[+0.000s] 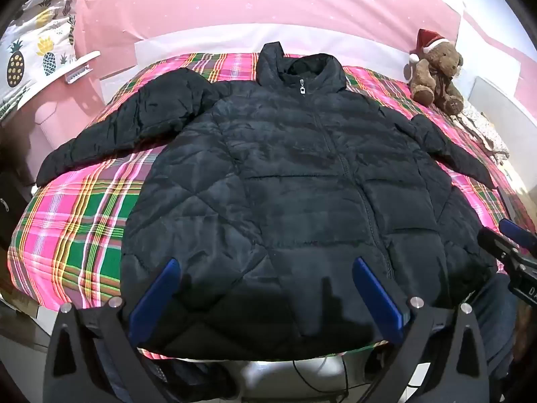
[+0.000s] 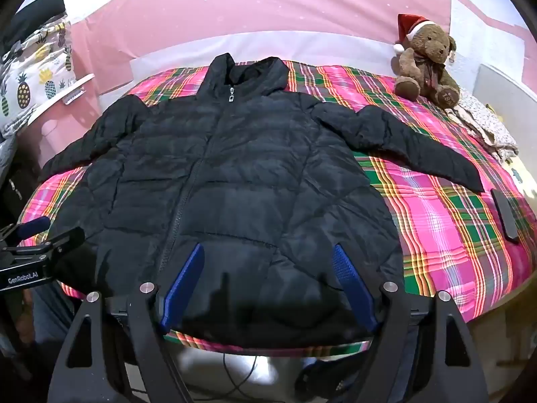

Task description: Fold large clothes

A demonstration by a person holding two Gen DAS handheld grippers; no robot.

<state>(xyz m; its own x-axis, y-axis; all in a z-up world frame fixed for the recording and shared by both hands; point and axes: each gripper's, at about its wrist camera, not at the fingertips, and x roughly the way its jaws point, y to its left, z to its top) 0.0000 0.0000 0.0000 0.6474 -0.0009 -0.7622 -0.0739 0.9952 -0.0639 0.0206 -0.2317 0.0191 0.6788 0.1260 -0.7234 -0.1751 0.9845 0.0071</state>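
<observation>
Left gripper [image 1: 265, 265]: jaws spread wide, nothing between the blue pads; angled down over the lower hem area of the jacket, no contact visible.
Right gripper [image 2: 270, 252]: jaws spread wide, nothing held; angled down over the lower part of the jacket, right of the zip line.
Jacket [image 1: 288, 194]: black quilted puffer, laid flat and front-up on the bed, zipped closed, collar toward the far wall, hem at the near edge.
Sleeves: both spread outward to the sides, each angled down toward the bed's side edges.
Zip pull [image 1: 302, 88]: silver, at the collar base.
Bedcover [image 1: 77, 221]: pink, green and yellow plaid, lying under the jacket.
Teddy bear [image 2: 428, 63]: brown, red Santa hat, seated at the far right corner of the bed, well apart from the jacket.
Dark flat device [image 2: 505, 215]: lying on the bedcover just beyond the right sleeve cuff.
Pineapple-print fabric [image 1: 37, 57]: off the bed, far left.
</observation>
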